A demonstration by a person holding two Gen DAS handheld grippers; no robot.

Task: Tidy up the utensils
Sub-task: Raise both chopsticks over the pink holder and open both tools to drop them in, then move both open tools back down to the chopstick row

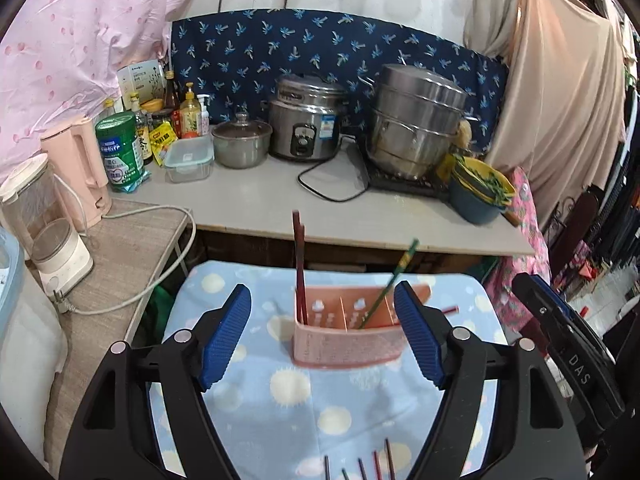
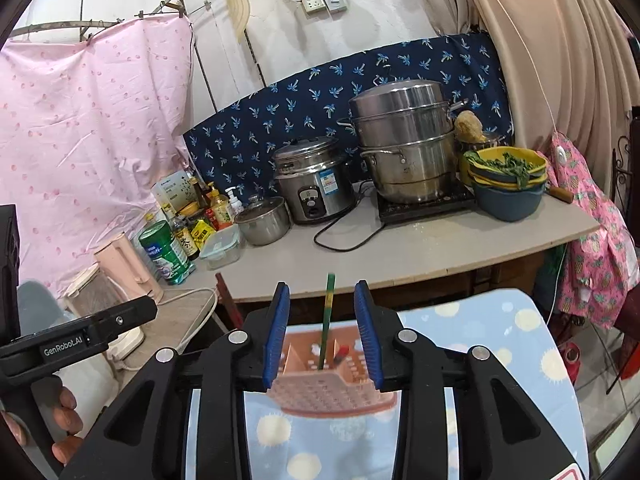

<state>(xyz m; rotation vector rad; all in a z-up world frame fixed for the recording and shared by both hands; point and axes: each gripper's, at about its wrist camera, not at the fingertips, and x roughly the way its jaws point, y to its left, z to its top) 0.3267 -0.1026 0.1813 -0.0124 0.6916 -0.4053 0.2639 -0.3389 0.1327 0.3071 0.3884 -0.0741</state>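
- Here, on the far left of the left wrist view, a pink kettle (image 1: 78,168) and a green tin (image 1: 120,152) stand on the grey worktop (image 1: 260,200), with bottles crowded behind them.
- Further right on that worktop sit a small lidded pot (image 1: 241,144), a rice cooker (image 1: 306,118) and a tall steel steamer (image 1: 416,120); a blue bowl (image 1: 476,200) with greens stands near the right edge.
- Nearer the camera, a blue spotted cloth (image 1: 280,400) covers a lower surface, and the pink holder (image 1: 344,340) stands on it.
- The left tool (image 1: 322,338) is spread wide, its blue pads either side of the holder and clear of it; it grips nothing.
- Dark red chopsticks (image 1: 299,268) stand upright in the holder's left compartment.
- A green chopstick (image 1: 390,284) leans to the right from a compartment further right.
- More chopstick ends (image 1: 376,466) lie on the cloth at the bottom edge, between the left tool's arms.
- In the right wrist view, the right tool (image 2: 322,336) is partly open just above the holder (image 2: 332,388); the green chopstick (image 2: 328,316) rises between its pads without touching either.
- A hand (image 2: 64,416) at the lower left of that view grips the left tool's handle.
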